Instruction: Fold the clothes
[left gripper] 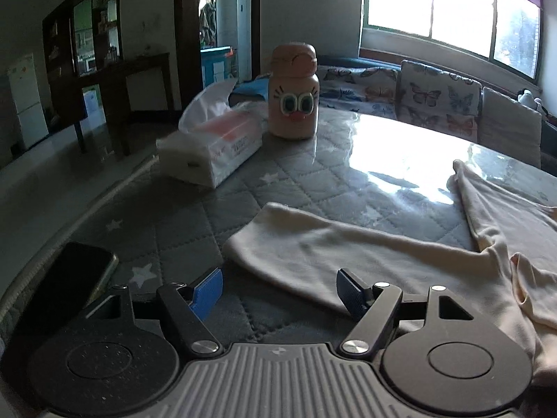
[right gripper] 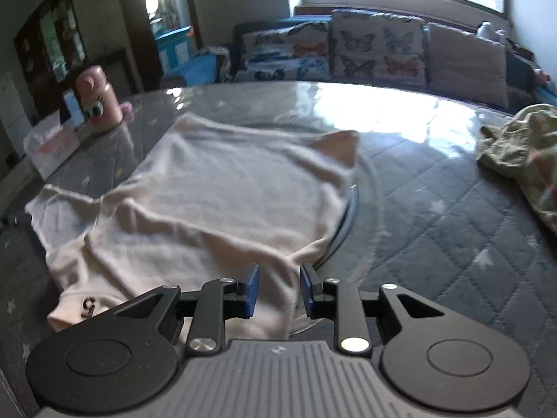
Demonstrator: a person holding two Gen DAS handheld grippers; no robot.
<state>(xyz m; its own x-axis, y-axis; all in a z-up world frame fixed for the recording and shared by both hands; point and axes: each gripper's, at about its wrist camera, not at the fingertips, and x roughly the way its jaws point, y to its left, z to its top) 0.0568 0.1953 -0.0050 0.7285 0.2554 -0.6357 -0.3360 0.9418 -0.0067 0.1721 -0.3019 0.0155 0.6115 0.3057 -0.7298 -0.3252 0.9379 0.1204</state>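
While the cream shirt [right gripper: 222, 188] lies flat, my left gripper [left gripper: 278, 292] gapes empty and my right gripper [right gripper: 278, 291] (barely parted) straddles its edge; next, pinch.

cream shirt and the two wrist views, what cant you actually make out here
- Cream shirt: in the right wrist view its near hem is hidden behind the right gripper; in the left wrist view the right edge cuts it off.
- Print by the collar: half hidden behind the gripper body, unreadable.
- Phone: dark screen, near end hidden behind the left gripper.
- Green patterned garment: cut off by the right edge, blurred.
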